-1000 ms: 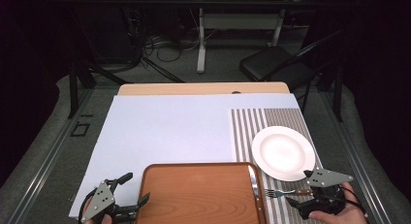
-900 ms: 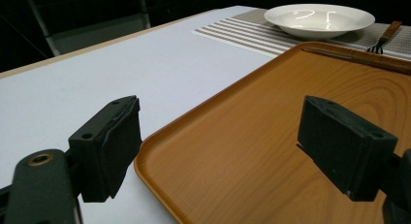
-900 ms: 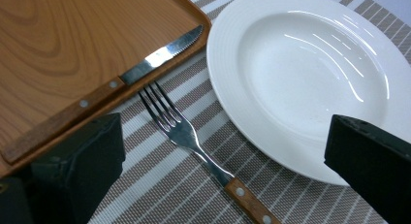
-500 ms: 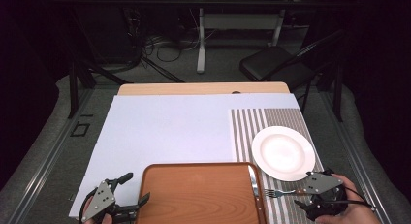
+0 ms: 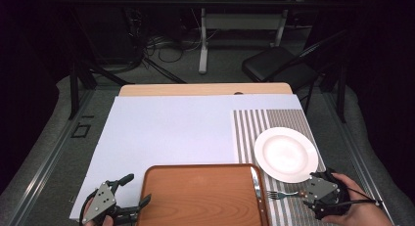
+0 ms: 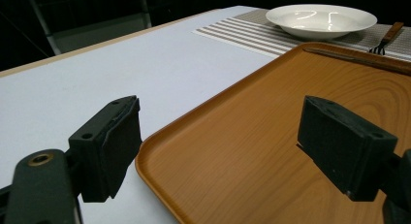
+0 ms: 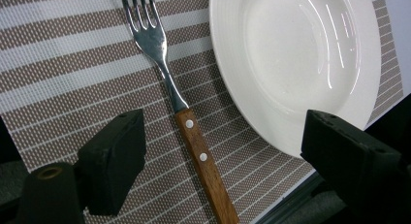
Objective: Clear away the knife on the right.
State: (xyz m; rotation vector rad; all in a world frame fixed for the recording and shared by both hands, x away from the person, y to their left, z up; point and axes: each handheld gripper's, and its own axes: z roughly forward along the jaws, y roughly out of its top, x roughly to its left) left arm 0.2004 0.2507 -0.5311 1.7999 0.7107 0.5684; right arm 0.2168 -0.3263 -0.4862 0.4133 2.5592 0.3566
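1. Grasping the fork [image 7: 170, 95] is the step in hand: it lies flat on the striped placemat [image 7: 72, 64], just beside the white plate [image 7: 295, 59], tines pointing toward the tray [image 5: 203, 194].
2. The right tongs [image 5: 313, 196] straddle the wooden handle, spread on either side with neither pad touching it; they have just been closing in.
3. Centre the handle between the pads before pressing, and keep the far pad clear of the plate rim, which looks very close.
4. Pinch the wood rather than the slim steel neck, since I judge it slips less.
5. The left tongs [image 6: 232, 151] stay spread, empty, over the tray's near corner on the bench [image 5: 171, 133].
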